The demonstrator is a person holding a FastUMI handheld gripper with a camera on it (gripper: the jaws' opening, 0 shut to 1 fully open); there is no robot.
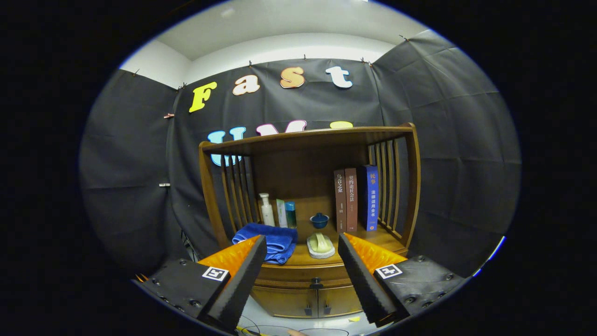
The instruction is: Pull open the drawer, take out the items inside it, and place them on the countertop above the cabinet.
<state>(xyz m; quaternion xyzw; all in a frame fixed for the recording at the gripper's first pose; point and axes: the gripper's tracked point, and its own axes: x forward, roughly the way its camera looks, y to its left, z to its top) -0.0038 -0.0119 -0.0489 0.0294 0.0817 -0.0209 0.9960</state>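
A wooden cabinet (308,186) with a slatted shelf top stands ahead of me against the booth wall. Its drawer (303,275) sits shut below the countertop (368,240), with a small dark knob (316,283) at its middle. My gripper (302,245) is open and holds nothing; it hangs some way back from the cabinet. The knob appears low down between the two fingers. On the countertop a folded blue towel (270,240) lies just beyond the left fingertip, and a pale green soap on a white dish (320,245) lies between the fingertips.
On the countertop stand a white bottle (267,210), two small boxes (285,213), a small blue lidded bowl (319,220) and three upright books (357,199). Two cupboard doors (305,301) close the cabinet below the drawer. Cables (261,329) lie on the pale floor.
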